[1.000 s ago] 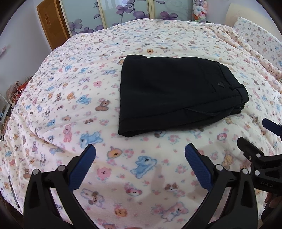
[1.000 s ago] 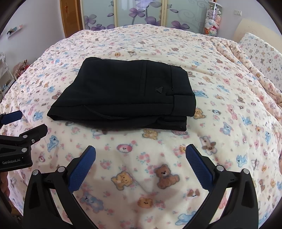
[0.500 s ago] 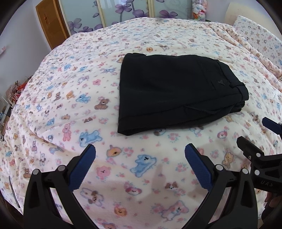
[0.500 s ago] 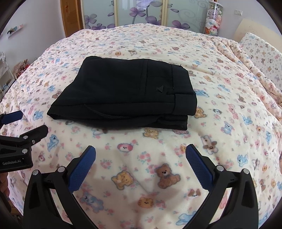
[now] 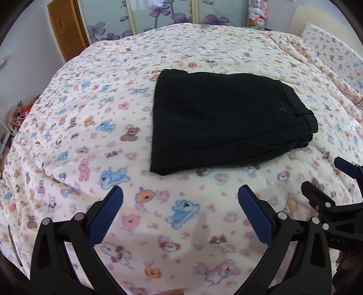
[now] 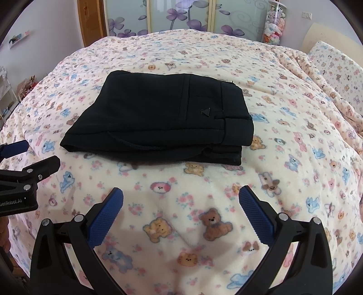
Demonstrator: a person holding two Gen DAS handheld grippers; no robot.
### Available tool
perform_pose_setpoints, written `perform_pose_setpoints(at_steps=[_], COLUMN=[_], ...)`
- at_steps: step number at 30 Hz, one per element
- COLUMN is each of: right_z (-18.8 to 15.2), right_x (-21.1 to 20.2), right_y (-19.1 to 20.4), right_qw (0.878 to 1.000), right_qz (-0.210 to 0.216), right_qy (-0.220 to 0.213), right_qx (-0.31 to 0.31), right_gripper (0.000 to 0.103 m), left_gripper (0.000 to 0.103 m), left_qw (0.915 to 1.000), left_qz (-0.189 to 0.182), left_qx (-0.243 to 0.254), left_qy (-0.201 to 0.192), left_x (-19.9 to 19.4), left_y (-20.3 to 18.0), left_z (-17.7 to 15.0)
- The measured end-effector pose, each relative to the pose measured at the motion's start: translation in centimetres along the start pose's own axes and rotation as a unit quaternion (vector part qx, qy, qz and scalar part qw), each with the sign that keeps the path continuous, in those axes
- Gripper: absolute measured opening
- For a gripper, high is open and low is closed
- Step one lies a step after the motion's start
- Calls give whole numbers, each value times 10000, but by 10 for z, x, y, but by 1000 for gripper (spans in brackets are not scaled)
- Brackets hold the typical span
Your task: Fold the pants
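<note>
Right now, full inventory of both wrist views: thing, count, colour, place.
pants: 1, black, folded flat into a compact stack, middle of the bed, ahead of both grippers
blanket: 1, cream with bear and animal print, covering the bed under the pants
pillow: 1, same print, far right
sliding doors: frosted with purple flowers, behind the bed
wooden door: 1, brown, far left
plush toy tube: 1, clear, pastel toys inside, right of the sliding doors
left gripper: black with blue pads, jaws open, empty, above the blanket
right gripper: same, open, empty
</note>
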State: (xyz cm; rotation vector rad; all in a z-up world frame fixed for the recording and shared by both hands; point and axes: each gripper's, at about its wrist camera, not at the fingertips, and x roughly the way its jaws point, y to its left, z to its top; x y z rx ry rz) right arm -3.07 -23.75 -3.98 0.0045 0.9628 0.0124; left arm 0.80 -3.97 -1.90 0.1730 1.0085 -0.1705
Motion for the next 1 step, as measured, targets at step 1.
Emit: perform_pose_setpoints(at_steps=[1], right_z=[1], right_x=[0], right_y=[0], right_qw=[10000], right_qz=[0], right_qy=[-3], right_qx=[-1], right_gripper=[102], left_gripper=[101], left_qw=[10000], left_qz=[-20], left_qx=[18], left_qy=[4], left_x=[0], left_y=[-1], left_z=[-1])
